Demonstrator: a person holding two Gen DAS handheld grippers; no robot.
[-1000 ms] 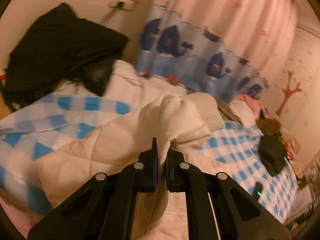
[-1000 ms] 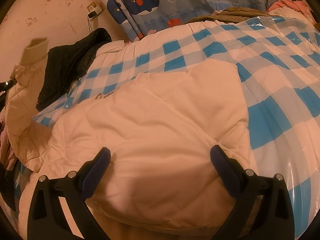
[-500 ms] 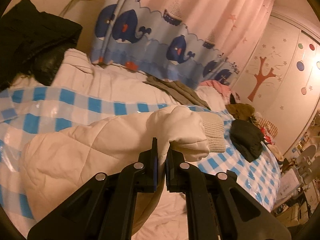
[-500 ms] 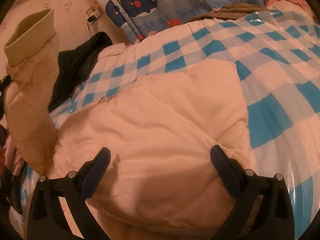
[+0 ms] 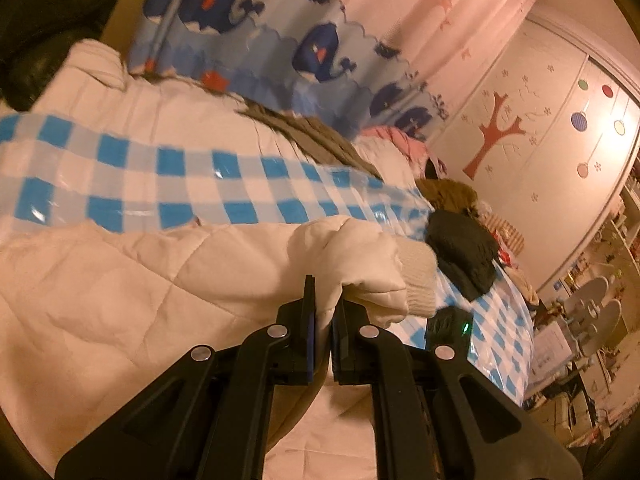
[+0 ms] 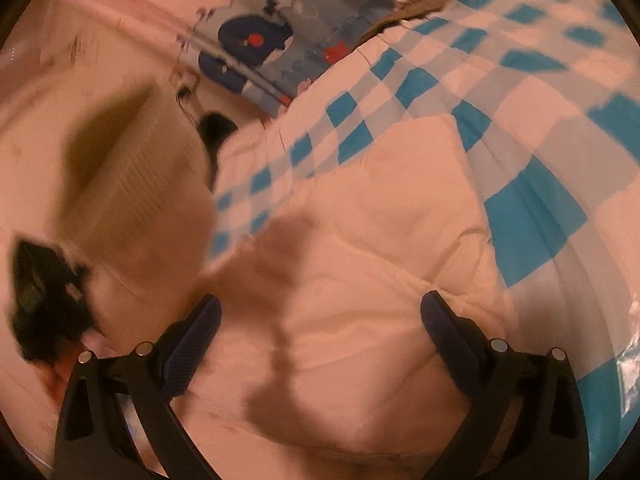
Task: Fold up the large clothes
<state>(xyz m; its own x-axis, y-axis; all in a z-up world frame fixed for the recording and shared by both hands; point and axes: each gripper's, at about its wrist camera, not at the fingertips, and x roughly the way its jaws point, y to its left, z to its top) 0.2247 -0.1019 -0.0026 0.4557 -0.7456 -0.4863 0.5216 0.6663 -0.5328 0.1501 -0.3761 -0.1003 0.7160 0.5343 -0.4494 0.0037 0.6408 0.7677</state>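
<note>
A cream quilted jacket (image 5: 120,296) lies spread on a blue-and-white checked plastic sheet (image 5: 132,184) on a bed. My left gripper (image 5: 323,300) is shut on the jacket's sleeve (image 5: 352,252), near its ribbed knit cuff (image 5: 418,276), and holds it over the jacket body. In the right wrist view the jacket body (image 6: 360,280) fills the middle, and the lifted sleeve with its cuff (image 6: 132,176) hangs blurred at the left. My right gripper (image 6: 320,320) is open, its fingers wide apart just above the jacket.
Whale-print curtains (image 5: 248,40) hang behind the bed. A black garment (image 5: 36,32) lies at the far left. Brown, pink and dark clothes (image 5: 460,248) are piled at the bed's right end. A wardrobe with a tree decal (image 5: 500,132) and cluttered shelves stand beyond.
My left gripper has carried the sleeve rightward across the jacket body. In the right wrist view the sleeve has swung in closer from the left. The right gripper stays open and has tilted.
</note>
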